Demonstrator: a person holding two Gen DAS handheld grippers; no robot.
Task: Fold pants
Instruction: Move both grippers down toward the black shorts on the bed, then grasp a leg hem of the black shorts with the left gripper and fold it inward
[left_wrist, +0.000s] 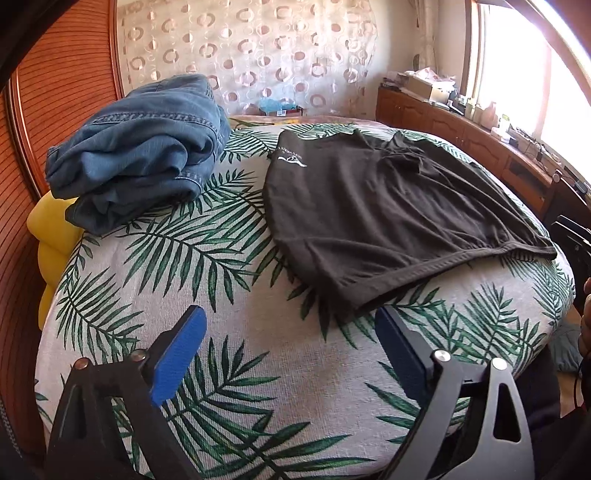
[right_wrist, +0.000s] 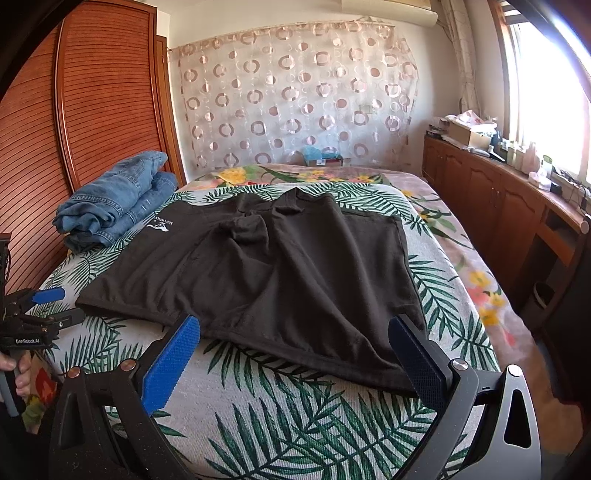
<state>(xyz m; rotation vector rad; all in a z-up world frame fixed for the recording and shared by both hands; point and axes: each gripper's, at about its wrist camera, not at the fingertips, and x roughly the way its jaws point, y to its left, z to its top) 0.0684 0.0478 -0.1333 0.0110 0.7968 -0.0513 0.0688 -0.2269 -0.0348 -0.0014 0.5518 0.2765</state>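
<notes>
Dark brown cotton pants lie spread flat on the leaf-print bedcover, near hem facing both wide-open, empty hand-held grippers, left and right, presumably for corner grabs; folded blue jeans sit aside.

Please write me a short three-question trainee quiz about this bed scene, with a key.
1. True or false: the black shorts are lying spread on the leaf-print cover.
2. Which garment sits at the cover's far left corner? A) folded jeans B) a white shirt C) a red towel
3. Fill in: the right hand-held gripper has its jaws ____, with nothing pinched.

Key: 1 true; 2 A, the folded jeans; 3 open.
</notes>
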